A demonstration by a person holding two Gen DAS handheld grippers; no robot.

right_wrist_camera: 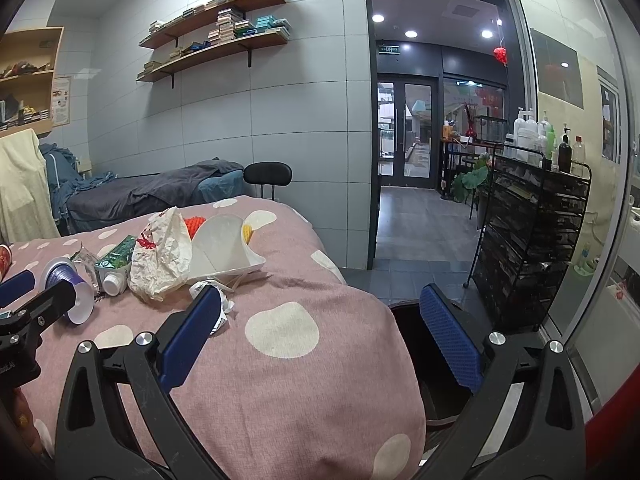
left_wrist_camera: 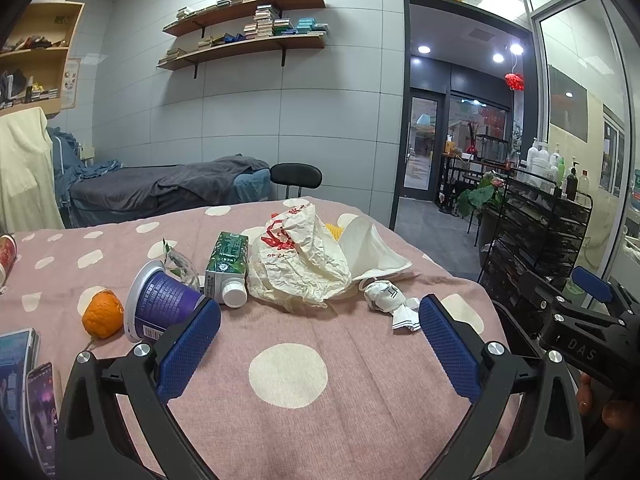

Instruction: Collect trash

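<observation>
Trash lies on a pink polka-dot tablecloth (left_wrist_camera: 304, 420): a tipped purple yogurt cup (left_wrist_camera: 160, 304), a green carton (left_wrist_camera: 228, 264) with a white cap, a crumpled paper bag (left_wrist_camera: 300, 260) with red print, a white plastic tray (left_wrist_camera: 368, 248) and a crumpled white wrapper (left_wrist_camera: 392, 300). My left gripper (left_wrist_camera: 320, 336) is open and empty, just short of the trash. My right gripper (right_wrist_camera: 320, 332) is open and empty at the table's right edge. The same cup (right_wrist_camera: 64, 284), carton (right_wrist_camera: 116, 260), bag (right_wrist_camera: 164, 256), tray (right_wrist_camera: 224, 248) and wrapper (right_wrist_camera: 224, 304) show in the right wrist view.
An orange (left_wrist_camera: 102, 314) and a phone (left_wrist_camera: 42, 412) lie at the table's left. A dark bin (right_wrist_camera: 436, 364) stands on the floor below the table's right edge. A black wire rack (right_wrist_camera: 532, 240) with bottles stands at the right. A black chair (left_wrist_camera: 296, 176) is behind the table.
</observation>
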